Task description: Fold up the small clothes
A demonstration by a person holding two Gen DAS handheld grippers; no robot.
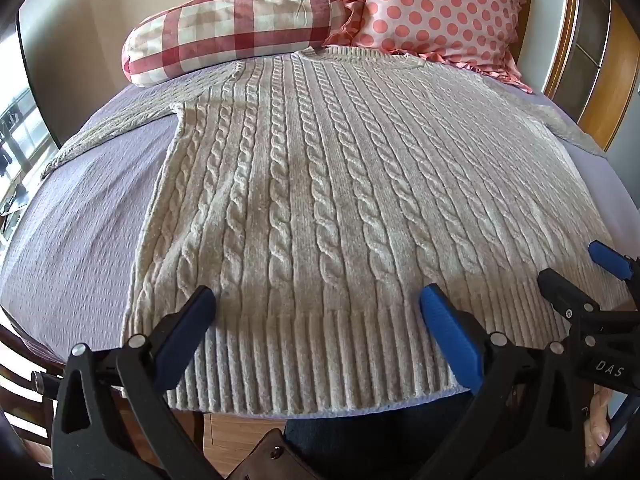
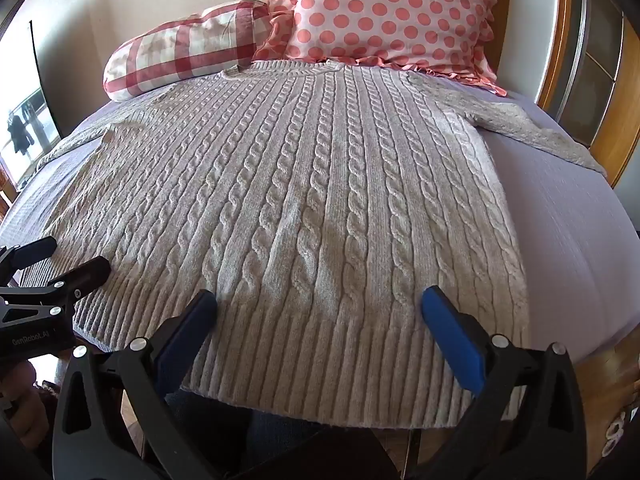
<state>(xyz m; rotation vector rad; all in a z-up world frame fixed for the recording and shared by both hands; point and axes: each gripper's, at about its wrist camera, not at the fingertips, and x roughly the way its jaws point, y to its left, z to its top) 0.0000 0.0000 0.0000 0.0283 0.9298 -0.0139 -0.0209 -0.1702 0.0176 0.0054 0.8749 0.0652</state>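
A cream cable-knit sweater (image 1: 320, 184) (image 2: 304, 200) lies flat, front up, on a lilac bedspread (image 1: 80, 240) (image 2: 568, 232). Its neck is toward the pillows, and its ribbed hem (image 1: 312, 364) (image 2: 320, 368) reaches the near edge of the bed. Both sleeves are spread out to the sides. My left gripper (image 1: 318, 300) stands open above the left part of the hem, with nothing between its fingers. Over the right part of the hem my right gripper (image 2: 320, 302) is open too. Each shows in the other's view: the right gripper (image 1: 580, 270), the left gripper (image 2: 66, 259).
A red-and-white checked bolster (image 1: 232, 28) (image 2: 184, 52) and a pink polka-dot pillow (image 1: 436, 4) (image 2: 392, 12) lie at the head of the bed. A wooden bed frame (image 1: 600, 80) stands at the right. A hand (image 1: 598, 432) holds the right gripper. Wooden floor lies below the bed's near edge.
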